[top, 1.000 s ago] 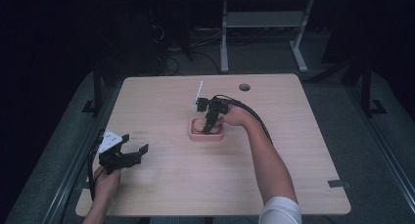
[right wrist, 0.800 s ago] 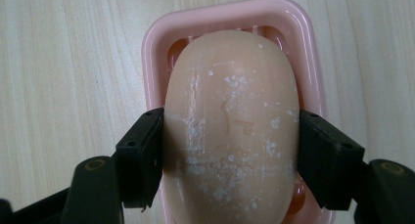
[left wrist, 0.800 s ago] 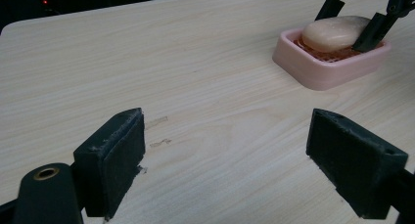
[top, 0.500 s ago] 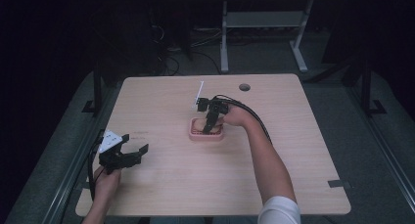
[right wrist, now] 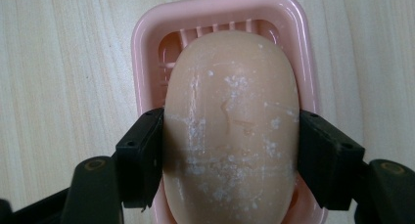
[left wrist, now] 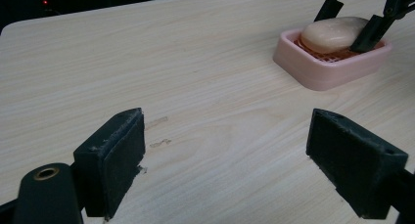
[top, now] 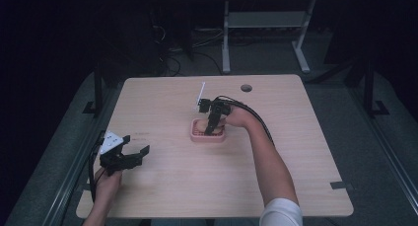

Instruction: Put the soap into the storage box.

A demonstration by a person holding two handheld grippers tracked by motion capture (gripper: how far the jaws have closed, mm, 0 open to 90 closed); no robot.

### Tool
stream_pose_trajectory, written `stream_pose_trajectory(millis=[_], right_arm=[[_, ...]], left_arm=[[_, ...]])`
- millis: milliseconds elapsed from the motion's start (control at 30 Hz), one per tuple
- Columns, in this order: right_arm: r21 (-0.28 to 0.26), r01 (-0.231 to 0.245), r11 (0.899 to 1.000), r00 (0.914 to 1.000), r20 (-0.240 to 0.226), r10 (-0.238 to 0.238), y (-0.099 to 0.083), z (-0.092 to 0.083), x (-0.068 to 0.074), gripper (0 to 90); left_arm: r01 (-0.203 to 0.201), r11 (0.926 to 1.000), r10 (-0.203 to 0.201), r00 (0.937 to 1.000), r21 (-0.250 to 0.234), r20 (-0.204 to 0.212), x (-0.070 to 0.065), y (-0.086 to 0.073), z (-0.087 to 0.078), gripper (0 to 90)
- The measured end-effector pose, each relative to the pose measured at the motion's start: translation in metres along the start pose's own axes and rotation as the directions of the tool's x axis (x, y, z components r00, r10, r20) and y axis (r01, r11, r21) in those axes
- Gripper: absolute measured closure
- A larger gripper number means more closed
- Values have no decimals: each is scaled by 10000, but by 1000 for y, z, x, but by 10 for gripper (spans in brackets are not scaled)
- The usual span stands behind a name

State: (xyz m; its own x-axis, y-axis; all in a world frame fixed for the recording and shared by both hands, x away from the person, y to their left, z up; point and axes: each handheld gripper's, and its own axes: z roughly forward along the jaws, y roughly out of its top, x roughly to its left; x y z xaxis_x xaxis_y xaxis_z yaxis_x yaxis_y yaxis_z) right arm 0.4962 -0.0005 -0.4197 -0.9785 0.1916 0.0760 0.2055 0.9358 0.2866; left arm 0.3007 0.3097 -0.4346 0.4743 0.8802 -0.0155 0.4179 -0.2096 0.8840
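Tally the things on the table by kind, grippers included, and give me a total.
Pale beige oval soap bar: 1
Pink plastic soap dish: 1
Black two-jaw grippers: 2, the left gripper with jaws apart over bare wood, the right gripper with jaws against the soap's sides
White stick-like object, too small to identify: 1
Total: 5

Pale wood table (top: 162, 186) with a round grommet hole (top: 246, 88) near one o'clock. Grey carpet (top: 345, 107) around it. White desk frame (top: 266, 23) at twelve o'clock, tangled cables (top: 172, 63) at eleven. Dim, dark surroundings.
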Motion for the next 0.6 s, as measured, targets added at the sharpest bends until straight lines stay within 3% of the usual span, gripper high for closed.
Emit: stream_pose_trajectory(millis=[533,600], right_arm=[[-247,-118,9996,9999,-62,116,-6,-1,1,314],[-511,-201,9985,9997,-170,192,-9,-4,1,307]], left_arm=[[61,10000,-61,10000,-45,-5,0,0,0,142],[20,10000,-20,10000,-12,-9,0,0,0,142]])
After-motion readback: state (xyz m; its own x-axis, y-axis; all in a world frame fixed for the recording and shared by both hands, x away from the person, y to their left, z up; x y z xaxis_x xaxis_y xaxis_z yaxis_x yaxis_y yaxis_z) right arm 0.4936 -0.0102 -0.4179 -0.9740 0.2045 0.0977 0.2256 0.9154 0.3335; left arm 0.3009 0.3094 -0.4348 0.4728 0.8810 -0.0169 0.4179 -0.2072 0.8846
